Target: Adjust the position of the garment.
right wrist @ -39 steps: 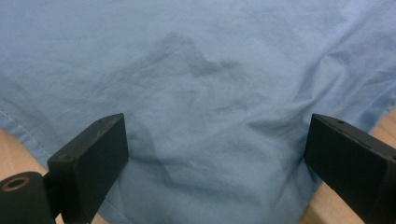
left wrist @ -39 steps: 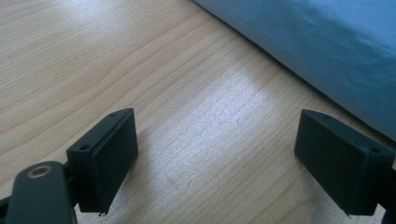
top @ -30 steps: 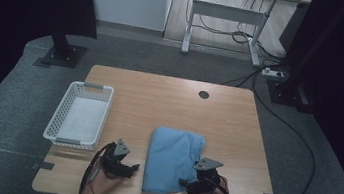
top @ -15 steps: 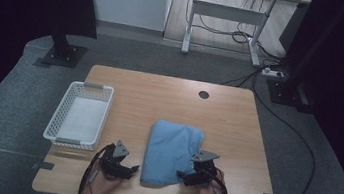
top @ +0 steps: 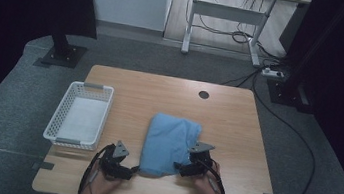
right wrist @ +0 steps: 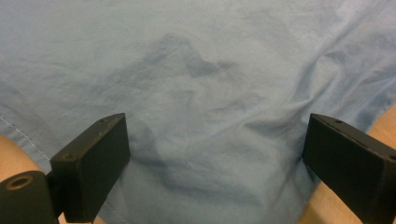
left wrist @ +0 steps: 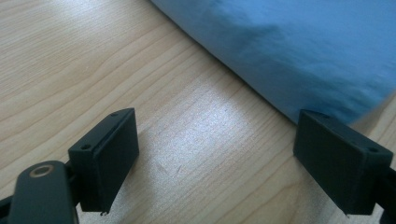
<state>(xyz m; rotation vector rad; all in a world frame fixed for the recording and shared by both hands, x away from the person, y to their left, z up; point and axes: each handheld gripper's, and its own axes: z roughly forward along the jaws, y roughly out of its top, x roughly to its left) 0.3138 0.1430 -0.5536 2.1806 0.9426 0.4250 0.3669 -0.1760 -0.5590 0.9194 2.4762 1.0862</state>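
So, going left to right: there's a white basket point(top: 79, 114) sitting on the left side of the wooden counter point(top: 237, 121), and it looks like nothing's in it. Just below and to the right of it, the left gripper point(top: 134, 172) rests at the near edge with its fingers point(left wrist: 105, 156) spread wide over bare wood, nothing between them. In the left gripper view the blue cloth point(top: 169, 139) sits just beyond the far finger, close but I wouldn't say touching.

The cloth itself lies a bit right of the counter's middle, toward the near edge, bunched into a rough folded slab with some wrinkles. The right gripper point(top: 179, 167) is at its lower right corner, and in the right gripper view its fingers point(right wrist: 93, 161) stand wide open with cloth spread across the gap, pads not pressing on it.

My read: the folding looks partly done, since the cloth is already compact, but the edges look uneven and nothing's gripped. Probably one more tidy-up or fold, then into the basket, if that's where it's headed.
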